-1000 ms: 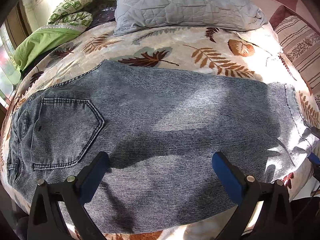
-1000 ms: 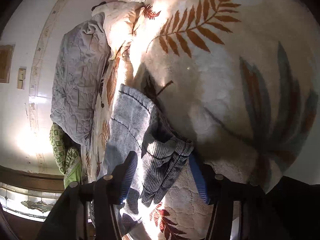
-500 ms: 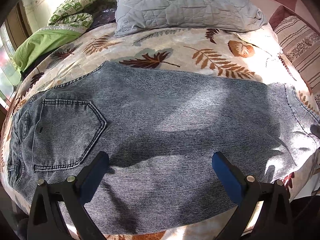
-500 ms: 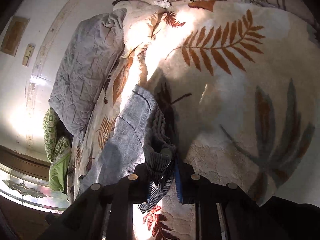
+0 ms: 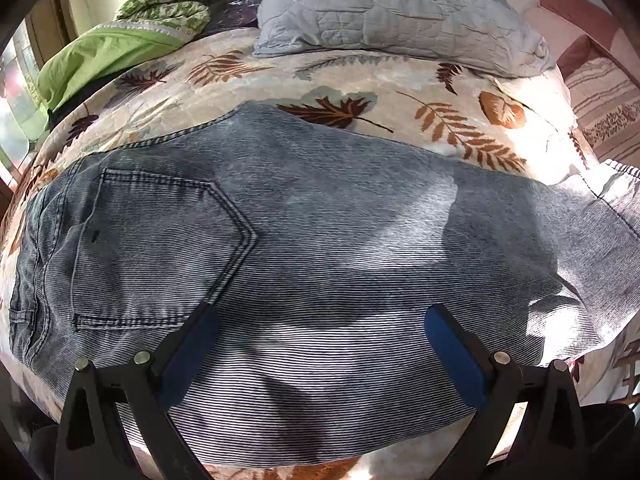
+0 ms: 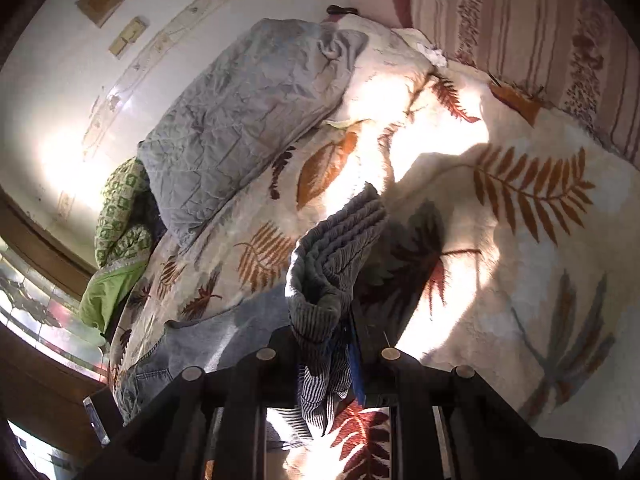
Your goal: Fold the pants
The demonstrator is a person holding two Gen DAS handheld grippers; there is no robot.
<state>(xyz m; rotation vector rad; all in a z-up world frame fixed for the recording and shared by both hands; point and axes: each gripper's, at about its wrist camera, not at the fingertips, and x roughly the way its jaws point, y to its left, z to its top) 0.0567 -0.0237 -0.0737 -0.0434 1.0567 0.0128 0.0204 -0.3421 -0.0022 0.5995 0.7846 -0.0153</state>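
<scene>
Grey-blue ribbed denim pants (image 5: 320, 240) lie spread across the leaf-patterned bed cover, back pocket (image 5: 152, 248) at the left, leg ends at the right. My left gripper (image 5: 320, 332) is open and empty, hovering over the near edge of the pants. My right gripper (image 6: 324, 340) is shut on the bunched leg end of the pants (image 6: 340, 240) and holds it lifted off the bed; the raised fabric also shows at the right edge of the left wrist view (image 5: 612, 216).
A grey quilted pillow (image 5: 392, 12) lies at the far side of the bed. A green blanket (image 5: 104, 52) is bunched at the far left. A striped pink cushion (image 5: 604, 92) sits at the right. The leaf bed cover (image 6: 520, 240) stretches right of the lifted hem.
My right gripper closed on the leg end of the pants and lifted it off the bed. The left gripper stayed open and barely moved.
</scene>
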